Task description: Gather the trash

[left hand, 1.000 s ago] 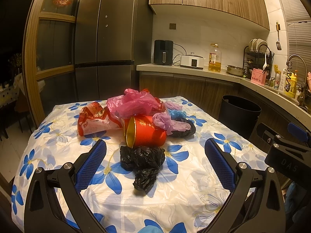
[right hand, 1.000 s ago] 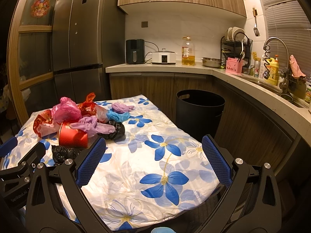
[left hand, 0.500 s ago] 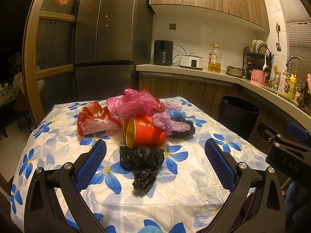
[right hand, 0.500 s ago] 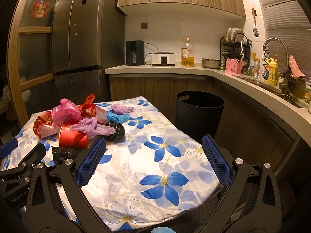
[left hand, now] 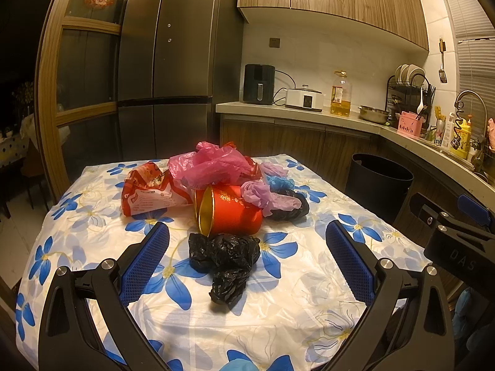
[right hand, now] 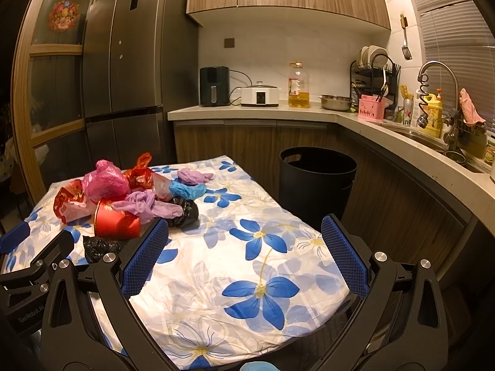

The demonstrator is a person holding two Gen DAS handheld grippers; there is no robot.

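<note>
The trash sits heaped on the far left of the surface [left hand: 92, 232]: a black bag [left hand: 225, 256] nearest, a red can [left hand: 235, 213] on its side behind it. The left hand-held gripper [left hand: 247, 256] faces that bag, jaws spread and empty, ready to close. The right hand-held gripper [right hand: 244, 253] is equally wide and empty, aimed toward the bin [right hand: 315, 182] on the floor just past the far right edge.

Dim warm light frm ceiling, fisheye-warped edges
</note>
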